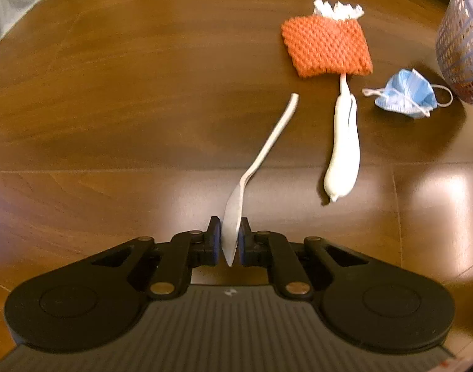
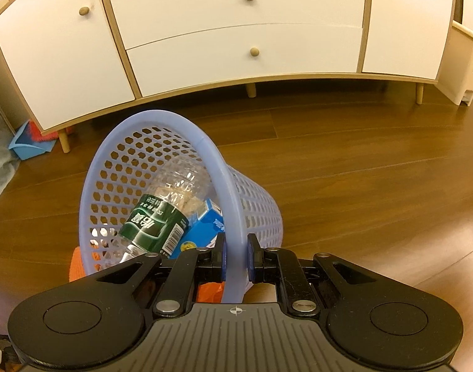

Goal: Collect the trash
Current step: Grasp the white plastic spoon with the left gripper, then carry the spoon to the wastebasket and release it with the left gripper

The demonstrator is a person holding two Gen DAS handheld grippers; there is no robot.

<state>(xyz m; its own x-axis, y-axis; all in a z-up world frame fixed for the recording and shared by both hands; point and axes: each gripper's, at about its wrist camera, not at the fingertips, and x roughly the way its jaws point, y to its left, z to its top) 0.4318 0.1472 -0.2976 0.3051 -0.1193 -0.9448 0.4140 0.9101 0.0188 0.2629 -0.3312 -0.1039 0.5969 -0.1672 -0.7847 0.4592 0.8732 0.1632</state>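
While my left tool (image 1: pixel 229 241) pinches the spoon (image 1: pixel 261 158), my right tool (image 2: pixel 235 257) clamps the basket (image 2: pixel 162 117) rim; next, drop it in

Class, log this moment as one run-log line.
left gripper: shut on spoon | right gripper: shut on basket rim | mask: on floor

Home living room, judging by the brown wood-plank floor (image 2: pixel 376 167), a white sideboard (image 2: pixel 236 31) with round wooden knobs and peg legs along the wall, a lilac plastic wastebasket (image 2: pixel 162 117) of household rubbish, and a spoon (image 1: pixel 267 145) and crumpled face mask (image 1: pixel 407 93) on the floor.
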